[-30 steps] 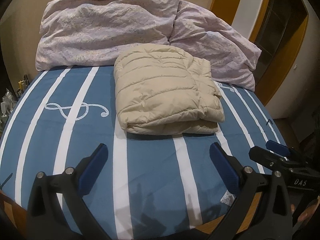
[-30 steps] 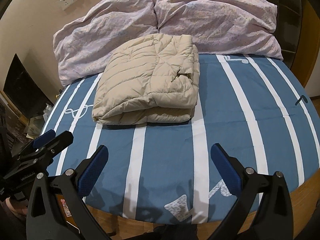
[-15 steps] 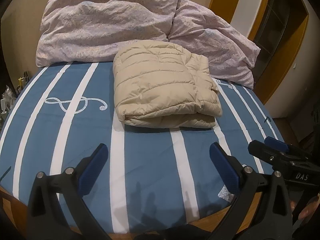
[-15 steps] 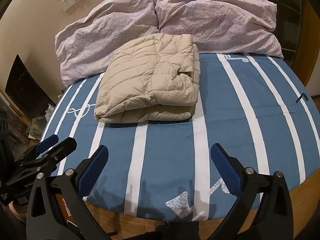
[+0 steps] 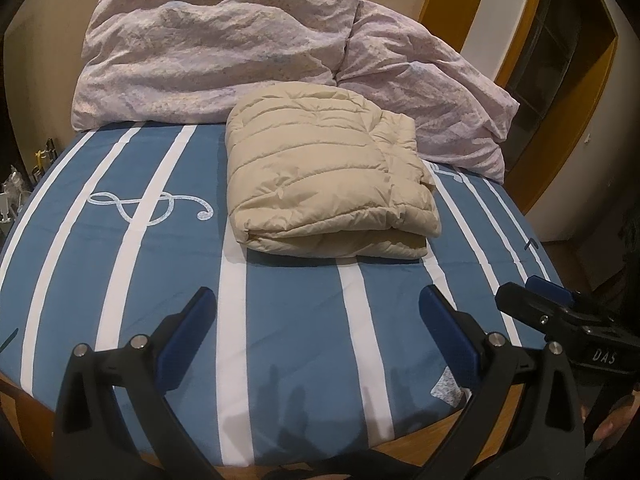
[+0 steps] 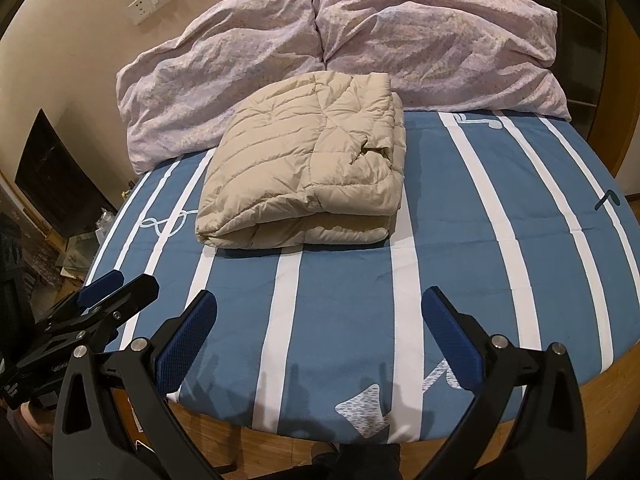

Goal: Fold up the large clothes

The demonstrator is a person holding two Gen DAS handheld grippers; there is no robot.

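We see a bed covered by a blue sheet with white lengthwise stripes [image 5: 304, 320] and pale music-note motifs. On it, toward the head end, lies a cream quilted puffer jacket folded into a thick rectangular bundle [image 5: 328, 176]. Behind the bundle and touching it, a crumpled pale lilac duvet [image 6: 360, 44] is heaped across the head of the bed.

folded beige jacket [image 6: 304, 184] on striped bed [image 6: 480, 264] (pillows [image 6: 360, 52] behind), right gripper [image 6: 320, 320] fingers spread
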